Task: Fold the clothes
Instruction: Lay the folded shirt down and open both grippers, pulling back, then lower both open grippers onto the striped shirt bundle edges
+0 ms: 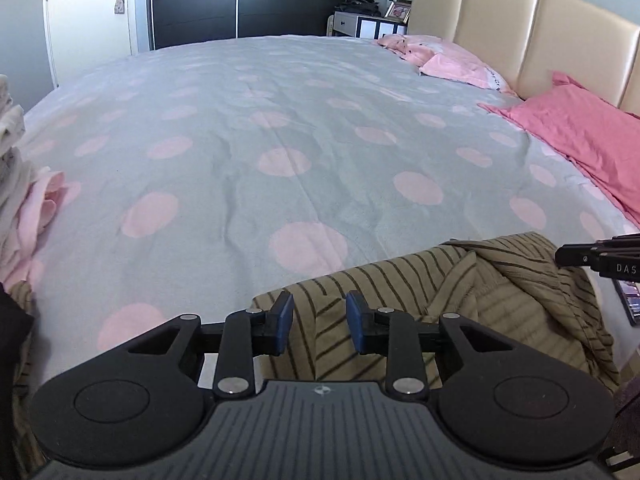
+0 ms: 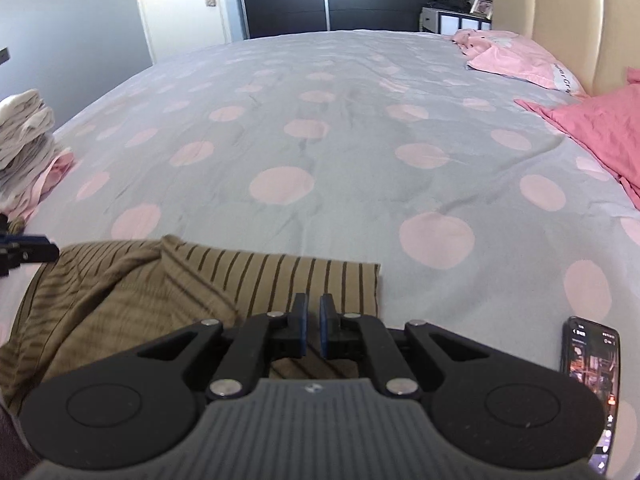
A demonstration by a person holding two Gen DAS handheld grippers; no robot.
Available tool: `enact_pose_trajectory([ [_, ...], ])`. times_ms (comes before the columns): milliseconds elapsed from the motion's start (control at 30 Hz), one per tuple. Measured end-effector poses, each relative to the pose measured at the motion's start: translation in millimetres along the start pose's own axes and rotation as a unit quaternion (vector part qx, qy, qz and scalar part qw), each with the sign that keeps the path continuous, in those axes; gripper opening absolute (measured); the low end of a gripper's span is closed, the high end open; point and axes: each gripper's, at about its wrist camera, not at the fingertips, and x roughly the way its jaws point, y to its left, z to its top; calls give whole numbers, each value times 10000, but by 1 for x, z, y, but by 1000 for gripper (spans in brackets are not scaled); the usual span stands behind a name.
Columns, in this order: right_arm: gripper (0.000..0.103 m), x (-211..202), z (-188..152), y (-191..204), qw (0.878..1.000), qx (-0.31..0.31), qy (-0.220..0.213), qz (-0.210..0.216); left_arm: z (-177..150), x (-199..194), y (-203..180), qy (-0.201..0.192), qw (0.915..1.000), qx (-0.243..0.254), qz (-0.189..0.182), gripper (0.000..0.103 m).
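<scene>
An olive-brown garment with dark stripes (image 1: pixel 460 300) lies bunched at the near edge of the bed; it also shows in the right wrist view (image 2: pixel 208 280). My left gripper (image 1: pixel 319 322) hovers over its left part with jaws apart and nothing between them. My right gripper (image 2: pixel 313 326) sits over the garment's right end, its blue pads a narrow gap apart with nothing visibly between them. The right gripper's tip shows at the right edge of the left wrist view (image 1: pixel 600 258); the left gripper's tip shows at the left edge of the right wrist view (image 2: pixel 24 254).
A grey bedspread with pink dots (image 1: pixel 280 128) covers the bed. A stack of folded clothes (image 2: pixel 24 140) sits at the left edge. Pink pillows (image 1: pixel 580 132) lie by the cream headboard (image 1: pixel 520 32). A phone (image 2: pixel 592 364) lies at the near right. A dark wardrobe and door stand behind.
</scene>
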Motion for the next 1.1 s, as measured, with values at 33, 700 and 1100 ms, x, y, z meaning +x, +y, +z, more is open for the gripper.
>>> enact_pose_trajectory([
  [33, 13, 5, 1, -2, 10000, 58, 34, 7, -1, 7, 0, 50, 10000, -7, 34, 26],
  [700, 16, -16, -10, 53, 9969, -273, -720, 172, -13, -19, -46, -569, 9976, 337, 206, 24],
  [1100, 16, 16, -44, 71, 9971, -707, -119, 269, -46, 17, -71, 137, 9992, 387, -25, 22],
])
